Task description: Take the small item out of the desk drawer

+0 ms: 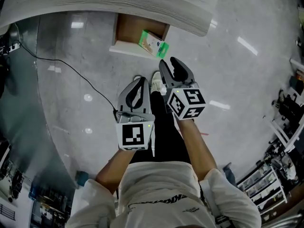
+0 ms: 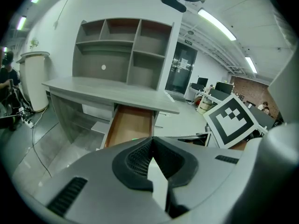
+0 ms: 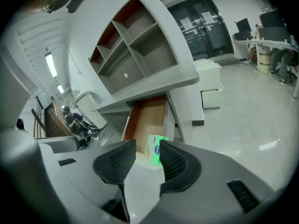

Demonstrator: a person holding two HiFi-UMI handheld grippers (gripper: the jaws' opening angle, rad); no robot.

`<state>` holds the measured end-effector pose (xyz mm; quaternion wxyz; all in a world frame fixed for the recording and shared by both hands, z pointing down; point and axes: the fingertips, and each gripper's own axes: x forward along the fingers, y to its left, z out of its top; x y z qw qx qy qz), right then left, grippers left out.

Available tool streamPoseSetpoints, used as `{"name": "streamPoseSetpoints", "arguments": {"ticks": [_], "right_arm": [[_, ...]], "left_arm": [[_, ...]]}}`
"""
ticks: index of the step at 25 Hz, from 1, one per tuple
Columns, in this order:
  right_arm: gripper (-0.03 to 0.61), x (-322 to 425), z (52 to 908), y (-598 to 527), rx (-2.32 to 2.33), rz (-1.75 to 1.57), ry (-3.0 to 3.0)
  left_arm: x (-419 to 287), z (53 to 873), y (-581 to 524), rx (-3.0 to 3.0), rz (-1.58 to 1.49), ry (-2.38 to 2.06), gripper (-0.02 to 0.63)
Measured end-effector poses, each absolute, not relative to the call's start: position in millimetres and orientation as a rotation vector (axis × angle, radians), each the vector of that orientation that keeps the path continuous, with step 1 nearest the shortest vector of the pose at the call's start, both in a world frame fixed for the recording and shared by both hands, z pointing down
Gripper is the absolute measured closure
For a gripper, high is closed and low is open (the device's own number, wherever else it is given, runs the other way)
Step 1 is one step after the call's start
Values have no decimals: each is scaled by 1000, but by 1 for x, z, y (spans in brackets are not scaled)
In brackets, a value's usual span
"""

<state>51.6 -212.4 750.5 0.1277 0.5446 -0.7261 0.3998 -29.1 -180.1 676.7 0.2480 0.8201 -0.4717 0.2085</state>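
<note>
The drawer (image 1: 134, 31) stands pulled out from under the desk (image 1: 118, 4). The green box (image 1: 153, 43) sits in the drawer's front corner. Both grippers are short of the drawer front. The left gripper (image 1: 141, 80) has its jaws pressed together on nothing. The right gripper (image 1: 167, 61) has its jaws spread, clear of the box.

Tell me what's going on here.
A person stands facing a desk whose drawer is pulled open, a gripper in each hand. A small green box lies at the drawer's front corner. The right gripper is open and aimed at the box without touching it; the left gripper is shut and empty, held beside it.
</note>
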Motion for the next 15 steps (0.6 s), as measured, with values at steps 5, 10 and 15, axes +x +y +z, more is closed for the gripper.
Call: {"name": "streamPoseSetpoints", "arguments": {"ticks": [5,10,15], "right_arm": [[368,53,776,-226,1578,1220,-2093],[357,56,799,-236,1579,1266,-2067],[356,55,810,-245,1577,1281,-2055]], "left_arm": [[-32,694,-188,2168,581,-1302,598],[-38,709,-200,2183,575,-1345,598],[-39,717,-205,2174,580,-1357,598]]}}
